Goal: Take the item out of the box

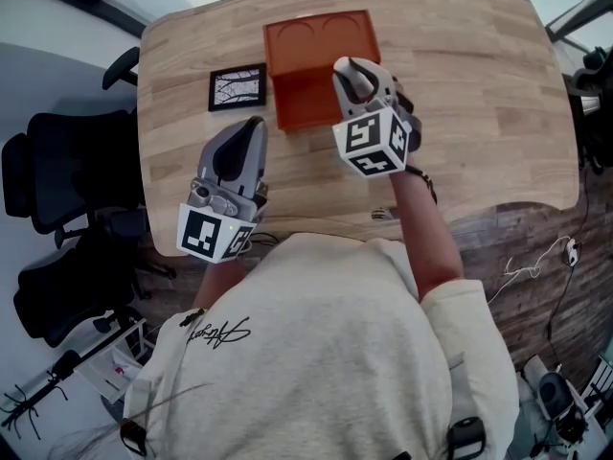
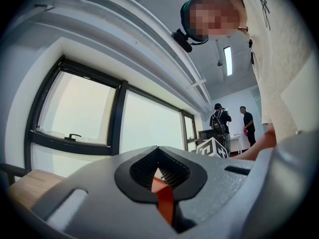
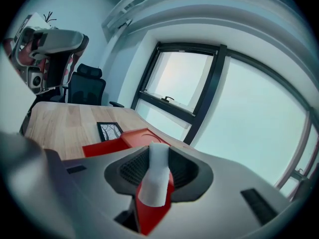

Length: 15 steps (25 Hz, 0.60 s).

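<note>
An orange box lies open on the wooden table, its lid folded back on the far side. My right gripper hangs over the box's right part, above it. In the right gripper view its jaws are closed on a white, rounded item, and the box lies below and to the left. My left gripper rests at the box's near left, apart from it, with its jaws together. A thin orange sliver shows in its gap; what it is I cannot tell.
A black framed picture lies flat just left of the box, right ahead of the left gripper's tip. Black office chairs stand off the table's left edge. Cables lie on the floor at the right. Two people stand far back.
</note>
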Motion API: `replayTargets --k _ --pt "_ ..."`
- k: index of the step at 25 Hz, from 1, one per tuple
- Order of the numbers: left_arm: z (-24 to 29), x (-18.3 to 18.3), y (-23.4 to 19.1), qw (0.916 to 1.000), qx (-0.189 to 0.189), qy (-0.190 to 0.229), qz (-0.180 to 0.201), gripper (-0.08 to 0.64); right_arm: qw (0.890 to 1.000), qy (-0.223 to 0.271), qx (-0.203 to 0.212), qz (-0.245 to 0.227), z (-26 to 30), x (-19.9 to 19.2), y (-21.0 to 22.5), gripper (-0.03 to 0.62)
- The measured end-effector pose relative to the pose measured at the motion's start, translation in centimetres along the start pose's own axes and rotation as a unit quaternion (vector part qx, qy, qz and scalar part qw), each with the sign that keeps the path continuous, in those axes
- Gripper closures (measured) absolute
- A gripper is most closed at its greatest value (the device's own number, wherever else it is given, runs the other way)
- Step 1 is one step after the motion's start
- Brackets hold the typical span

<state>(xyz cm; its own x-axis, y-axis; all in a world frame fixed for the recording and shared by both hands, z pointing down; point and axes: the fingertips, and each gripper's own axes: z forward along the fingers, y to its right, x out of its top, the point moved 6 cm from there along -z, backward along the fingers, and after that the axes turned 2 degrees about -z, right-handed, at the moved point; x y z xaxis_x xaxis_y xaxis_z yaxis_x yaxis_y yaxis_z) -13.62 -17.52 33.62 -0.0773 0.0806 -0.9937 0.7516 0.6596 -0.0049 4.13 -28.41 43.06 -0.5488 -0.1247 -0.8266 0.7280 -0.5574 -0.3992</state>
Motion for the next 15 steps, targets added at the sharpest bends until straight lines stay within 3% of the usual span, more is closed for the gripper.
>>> replayTargets --k 15 --pt "0.2 0.6 0.3 1.0 -0.002 0.006 0.004 0.557 0.996 0.07 -0.014 0.05 -2.8 1.6 1.3 0.469"
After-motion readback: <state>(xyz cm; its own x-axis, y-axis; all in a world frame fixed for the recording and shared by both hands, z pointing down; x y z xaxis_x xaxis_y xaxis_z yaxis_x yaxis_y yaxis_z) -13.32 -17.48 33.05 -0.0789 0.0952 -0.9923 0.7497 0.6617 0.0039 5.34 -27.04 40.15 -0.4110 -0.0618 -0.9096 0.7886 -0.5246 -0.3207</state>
